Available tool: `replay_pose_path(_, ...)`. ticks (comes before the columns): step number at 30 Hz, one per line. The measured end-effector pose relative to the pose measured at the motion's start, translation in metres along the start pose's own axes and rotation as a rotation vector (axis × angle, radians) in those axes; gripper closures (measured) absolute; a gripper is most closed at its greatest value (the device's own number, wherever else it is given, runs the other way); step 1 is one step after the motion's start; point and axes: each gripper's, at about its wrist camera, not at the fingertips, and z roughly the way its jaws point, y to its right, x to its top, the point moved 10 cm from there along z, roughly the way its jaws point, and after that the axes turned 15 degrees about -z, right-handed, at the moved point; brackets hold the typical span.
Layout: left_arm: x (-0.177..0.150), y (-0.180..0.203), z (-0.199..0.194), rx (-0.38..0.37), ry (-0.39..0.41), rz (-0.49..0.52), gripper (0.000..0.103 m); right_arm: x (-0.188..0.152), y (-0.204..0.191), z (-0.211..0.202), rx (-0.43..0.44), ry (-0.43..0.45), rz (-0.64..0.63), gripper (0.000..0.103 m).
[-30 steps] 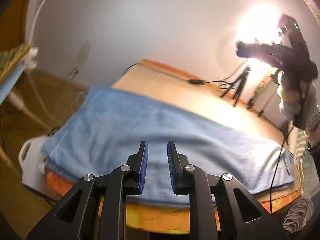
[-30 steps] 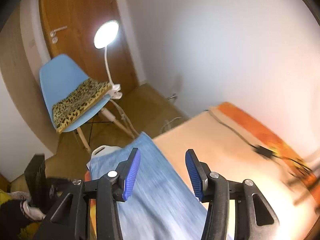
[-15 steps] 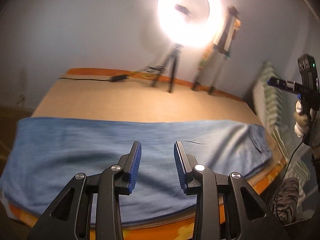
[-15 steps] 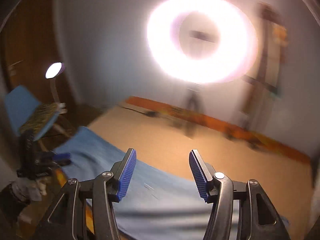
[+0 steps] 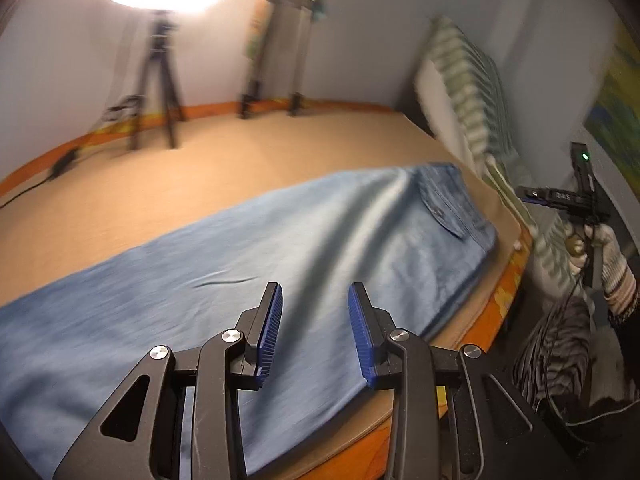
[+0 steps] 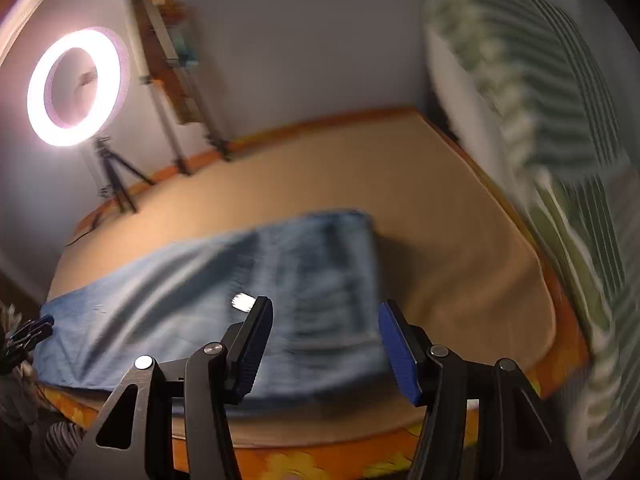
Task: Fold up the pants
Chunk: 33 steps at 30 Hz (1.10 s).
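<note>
Blur: your right view smears the pants' waist end; their leg ends are cut off left of your left tongs | Pants: flat on the bed below both tongs, long axis left-right, pocket end right | Left tongs: part-open, empty | Right tongs: wider, just opened further, empty

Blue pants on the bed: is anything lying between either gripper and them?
Nothing visible. The blue pants lie flat on the bed; the left gripper and right gripper hover above, jaws empty.
</note>
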Motion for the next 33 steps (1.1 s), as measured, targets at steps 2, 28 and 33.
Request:
replay_pose_path(2, -0.006, 0.015, 0.019, -0.011, -0.038, 0.040, 0.071, -0.018, 0.021, 0.009, -0.003, -0.022, 0.055, 0.045)
replay_pose_path(28, -0.066, 0.042, 0.087, -0.031, -0.296, 0.200, 0.071, -0.080, 0.036, 0.072, 0.235, -0.083, 0.399, 0.060)
replay_pose_path(33, -0.065, 0.040, 0.087, -0.086, -0.298, 0.161, 0.071, -0.078, 0.032, 0.072, 0.194, -0.086, 0.392, 0.072)
